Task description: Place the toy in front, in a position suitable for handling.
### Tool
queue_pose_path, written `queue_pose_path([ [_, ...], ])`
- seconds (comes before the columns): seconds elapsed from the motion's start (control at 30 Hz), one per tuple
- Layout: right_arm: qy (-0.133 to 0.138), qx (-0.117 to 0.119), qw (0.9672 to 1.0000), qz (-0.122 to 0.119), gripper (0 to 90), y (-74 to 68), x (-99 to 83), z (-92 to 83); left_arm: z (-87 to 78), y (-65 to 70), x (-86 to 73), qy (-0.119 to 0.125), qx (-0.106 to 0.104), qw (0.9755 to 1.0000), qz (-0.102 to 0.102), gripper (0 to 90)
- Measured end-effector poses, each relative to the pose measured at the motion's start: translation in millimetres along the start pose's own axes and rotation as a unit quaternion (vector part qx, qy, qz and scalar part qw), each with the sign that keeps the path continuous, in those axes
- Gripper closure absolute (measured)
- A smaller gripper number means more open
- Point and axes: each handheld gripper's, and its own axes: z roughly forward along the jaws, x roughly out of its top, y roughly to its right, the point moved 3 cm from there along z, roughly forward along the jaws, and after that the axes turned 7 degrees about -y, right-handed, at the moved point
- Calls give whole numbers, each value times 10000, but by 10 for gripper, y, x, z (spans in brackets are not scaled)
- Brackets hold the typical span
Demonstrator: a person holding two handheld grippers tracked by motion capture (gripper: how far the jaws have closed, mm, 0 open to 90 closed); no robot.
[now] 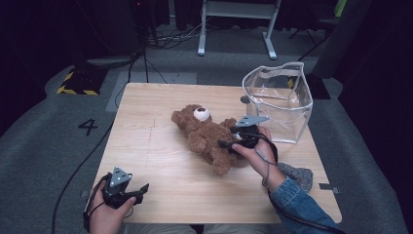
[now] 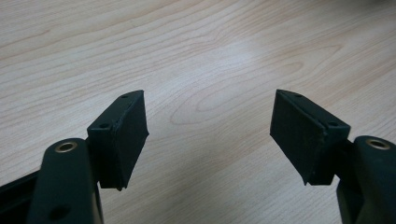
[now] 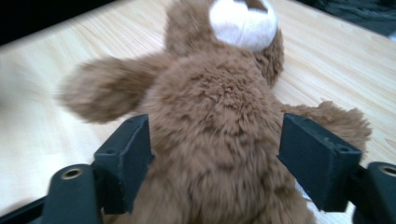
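From my seat this reads as a lab or recording studio, not a home. I see a bare light-wood table (image 1: 160, 161) set alone on grey carpet (image 1: 39, 151), with dark surroundings on all sides. A number 4 (image 1: 87, 126) is marked on the floor, yellow-black hazard tape (image 1: 73, 83) edges a dark floor plate, loose cables (image 1: 165, 36) run across the floor, and a white metal frame stand (image 1: 238, 19) sits behind.

Three views of one table

The table (image 1: 160, 161) is seen from above in the high view; the teddy bear (image 1: 207, 134) is shared, close up, with the right gripper view; bare wood is faced closely by the left gripper view.
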Motion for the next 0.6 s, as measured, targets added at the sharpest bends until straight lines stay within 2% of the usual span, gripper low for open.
queue_pose_path([
  [0.03, 0, 0, 10000, 0, 225, 0, 0, 0, 0, 0, 0, 0, 0, 10000, 0, 275],
  [0.07, -56, 10, 10000, 72, 207, -3, 13, 77, 10, 5, 2, -6, -18, 10000, 4, 275],
  [0.1, -136, 84, 9997, 187, 234, -9, 19, 165, 12, 3, 5, -47, 21, 10000, 60, 274],
  [0.13, -241, 181, 9994, 164, 289, -13, 12, 227, 26, 14, 14, -13, -10, 10000, 48, 274],
  [0.2, -469, 224, 9986, -43, 474, -25, -3, 289, 38, 17, 24, -70, -47, 9999, 142, 272],
  [0.23, -524, 189, 9979, -325, 596, -56, -11, 262, 48, 20, 38, -68, -70, 9998, 170, 272],
  [0.27, -537, 190, 9971, -504, 638, -78, -17, 237, 52, 20, 44, -67, -75, 9998, 186, 272],
  [0.3, -537, 190, 9971, -504, 638, -78, -17, 237, 52, 20, 44, -67, -75, 9998, 186, 272],
  [0.33, -572, 283, 9943, -853, 685, -120, -32, 168, 62, 20, 59, -49, -81, 9998, 192, 272],
  [0.37, -572, 283, 9943, -853, 685, -120, -32, 168, 62, 20, 59, -49, -81, 9998, 192, 272],
  [0.4, -560, 370, 9928, -995, 688, -151, -41, 132, 66, 21, 66, -40, -90, 9998, 193, 272],
  [0.47, -587, 547, 9906, -1104, 687, -230, -92, 49, 77, 25, 86, -33, -93, 9997, 210, 272],
  [0.5, -651, 653, 9869, -1324, 680, -300, -172, -37, 87, 33, 99, -35, -112, 9997, 221, 272],
  [0.53, -651, 653, 9869, -1324, 680, -300, -172, -37, 100, 42, 114, -45, -140, 9996, 247, 272],
  [0.6, -636, 774, 9832, -1527, 665, -359, -270, -135, 131, 75, 153, -55, -208, 9993, 310, 272],
])
